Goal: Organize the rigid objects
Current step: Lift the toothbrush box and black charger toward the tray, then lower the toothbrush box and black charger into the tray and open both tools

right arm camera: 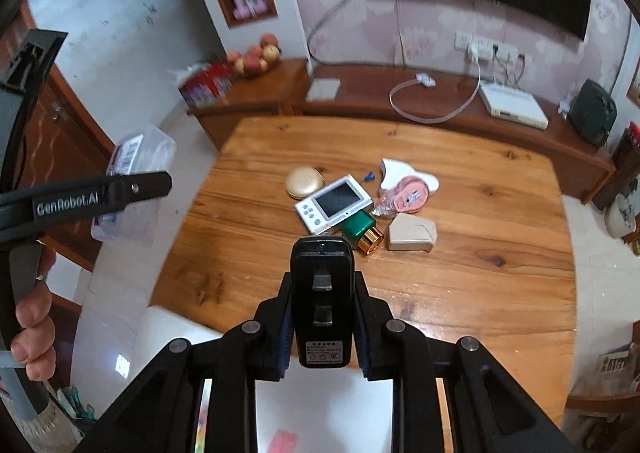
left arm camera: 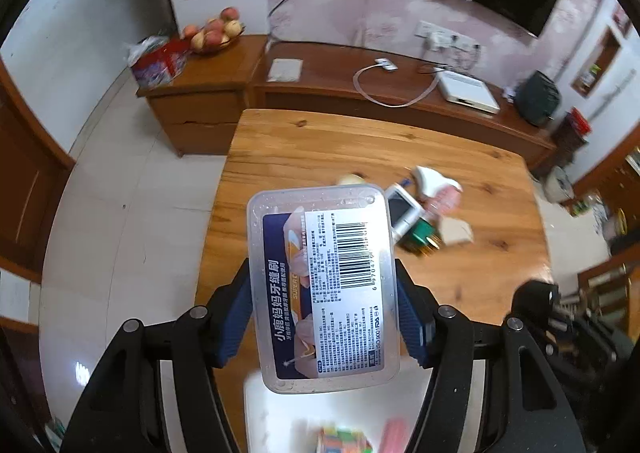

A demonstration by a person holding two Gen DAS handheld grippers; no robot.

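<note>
Left tool (left arm camera: 324,305): blue pads closed on the long sides of a clear rectangular plastic box with a blue-and-white barcode label (left arm camera: 322,285), box held above the near edge of the worktop. Right tool (right arm camera: 322,317): closed on a black oblong plastic charger-like block with a small rating sticker (right arm camera: 322,301), also lifted off the surface.

Below both, at the near edge: a white bin or tray (left arm camera: 276,417), blurred, with colourful items inside; judged the drop-off point. Contents not identifiable.

Step in hand, as judged: carry both pieces back over the white bin and release. Advice: lower each until close over the bin floor before opening, one at a time. Keep the clear box level; slick walls, narrow pad contact, liable to pivot. Keep the two tools apart on approach.

Farther out on the honey-coloured wooden worktop (right arm camera: 460,273), a cluster yet to be sorted: green bottle with gold cap (right arm camera: 362,231), white handheld device with dark screen (right arm camera: 334,205), beige wedge-shaped plastic piece (right arm camera: 412,233), round gold compact (right arm camera: 304,181), pink item in clear wrap (right arm camera: 404,199), white curved plastic piece (right arm camera: 396,171). Several touching one another; device and bottle abut.
</note>
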